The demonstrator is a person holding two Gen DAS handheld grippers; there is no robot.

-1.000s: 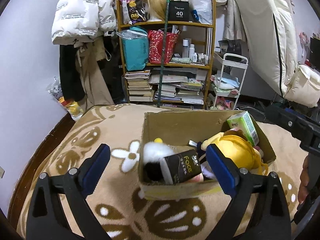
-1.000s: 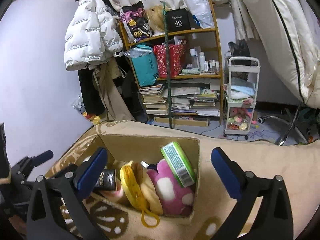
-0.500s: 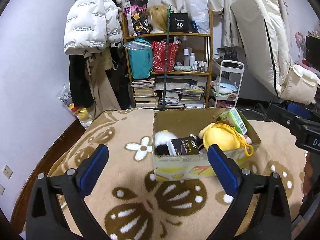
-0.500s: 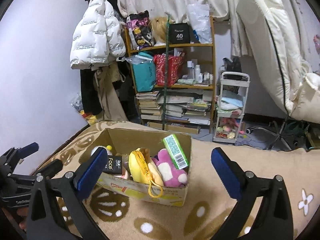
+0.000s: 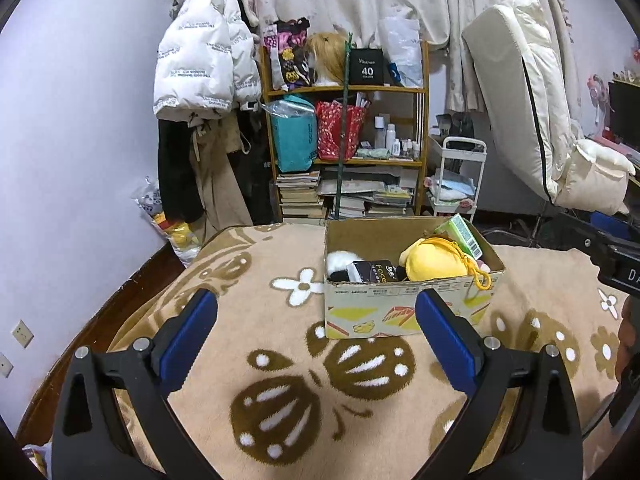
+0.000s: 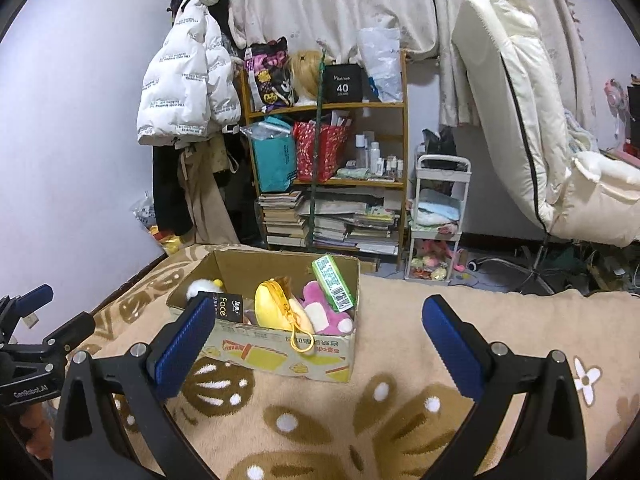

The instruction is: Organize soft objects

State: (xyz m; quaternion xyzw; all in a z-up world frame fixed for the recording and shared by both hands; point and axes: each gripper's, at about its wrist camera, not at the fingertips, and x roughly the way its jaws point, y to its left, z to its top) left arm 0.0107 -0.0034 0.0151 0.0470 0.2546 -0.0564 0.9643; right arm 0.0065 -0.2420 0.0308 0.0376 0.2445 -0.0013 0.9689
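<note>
A cardboard box (image 5: 408, 312) sits on a beige blanket (image 5: 280, 392) patterned with brown motifs and white flowers, packed with a yellow plush (image 5: 434, 259), a pink plush (image 6: 320, 314), a green tissue pack (image 6: 333, 283) leaning on its far wall, a black "Face" packet (image 6: 226, 307) and a white fluffy toy (image 5: 340, 258). The left tool (image 5: 316, 330) and right tool (image 6: 318, 338) hover above the blanket, both spread wide and holding nothing. A crowded bookshelf (image 6: 332, 168) stands behind.

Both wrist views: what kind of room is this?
Likely a lived-in bedroom: a fleece blanket covers the surface, a cluttered bookshelf stands behind, and a puffer jacket hangs on the wall.
</note>
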